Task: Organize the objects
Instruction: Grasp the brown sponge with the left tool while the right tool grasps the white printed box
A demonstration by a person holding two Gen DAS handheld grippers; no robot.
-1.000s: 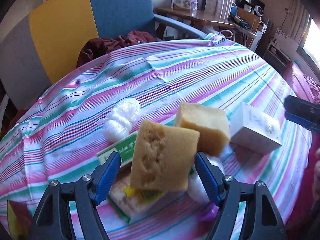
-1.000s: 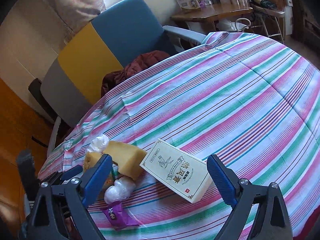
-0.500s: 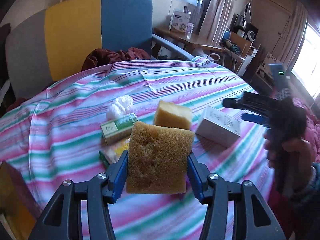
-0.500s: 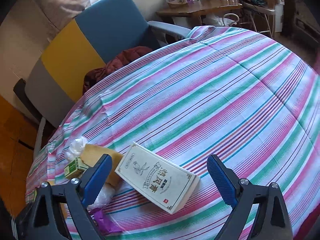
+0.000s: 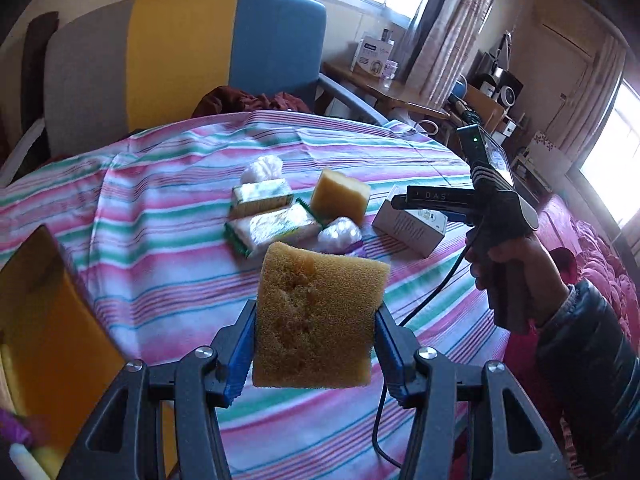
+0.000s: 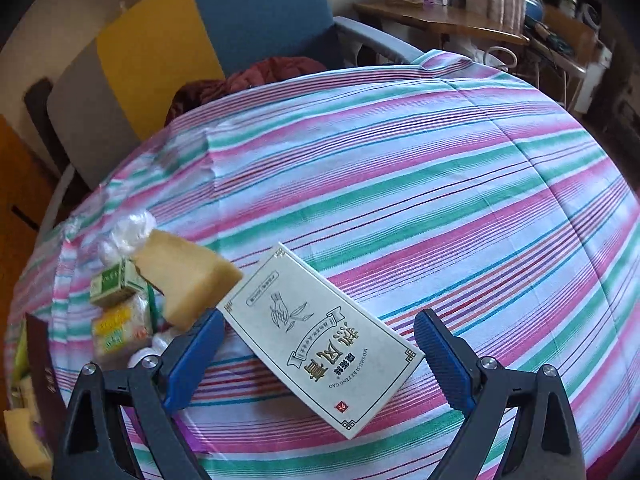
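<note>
While lifted, sponge between pads.

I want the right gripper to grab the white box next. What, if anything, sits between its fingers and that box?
Nothing visible does. The right gripper stands open, the white box lying bare between its fingers. The loose sponge lies beside the box's far-left corner, not over it.

"MO SHU SI TE FENG GAO": white box
</note>
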